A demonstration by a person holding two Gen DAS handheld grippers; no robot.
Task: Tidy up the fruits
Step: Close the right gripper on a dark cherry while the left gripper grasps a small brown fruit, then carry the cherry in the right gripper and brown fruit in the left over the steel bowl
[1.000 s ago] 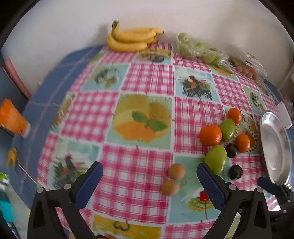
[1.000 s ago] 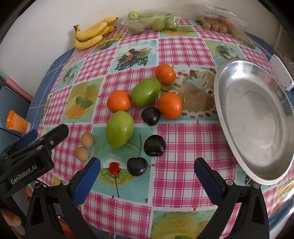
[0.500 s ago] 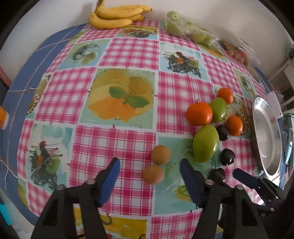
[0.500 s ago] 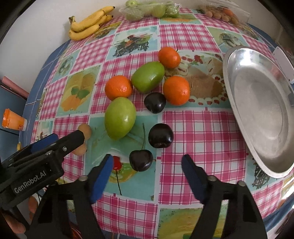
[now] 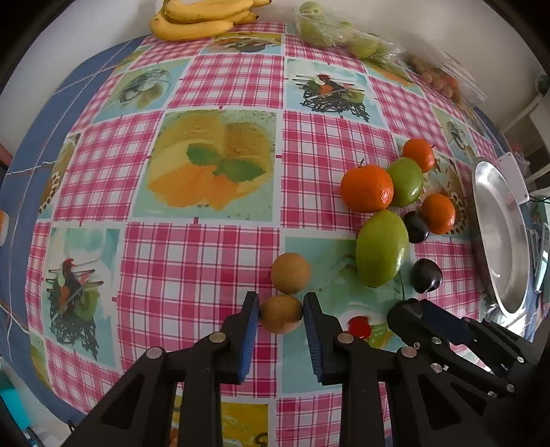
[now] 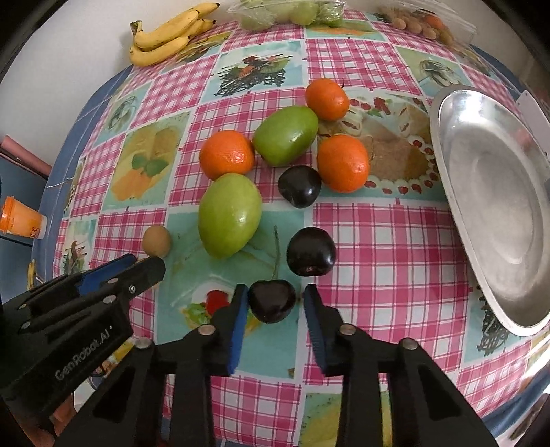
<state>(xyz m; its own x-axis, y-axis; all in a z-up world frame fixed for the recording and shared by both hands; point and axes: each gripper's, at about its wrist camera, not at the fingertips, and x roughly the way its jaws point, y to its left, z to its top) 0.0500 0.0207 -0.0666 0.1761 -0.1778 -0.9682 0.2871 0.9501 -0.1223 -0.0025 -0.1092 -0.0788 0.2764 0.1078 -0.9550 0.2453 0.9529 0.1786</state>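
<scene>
My left gripper (image 5: 280,314) pinches a small brown fruit (image 5: 281,313), both blue pads pressed on its sides, the fruit still resting on the cloth. A second brown fruit (image 5: 290,273) sits just beyond it, touching or nearly so. My right gripper (image 6: 273,302) is closed around a dark plum (image 6: 271,301): the left pad touches it, while a sliver of gap shows at the right pad, so I cannot tell how firm that hold is.

The table (image 5: 51,113) wears a glossy cloth (image 5: 202,261) of pink check squares and pale blue picture panels: roosters, cakes, fruit. Its rim beyond the cloth is blue. In the middle lie three oranges (image 6: 227,154), two green mangoes (image 6: 229,215) and two more plums (image 6: 311,251), bunched close together. A steel tray (image 6: 447,178) lies to their right, near the table's edge.

At the far side, against a plain white wall (image 5: 103,41), lie bananas (image 6: 165,37), a bag of green fruit (image 6: 288,12) and a clear box of small fruits (image 6: 422,24). An orange cup (image 6: 20,220) stands off the table at left.
</scene>
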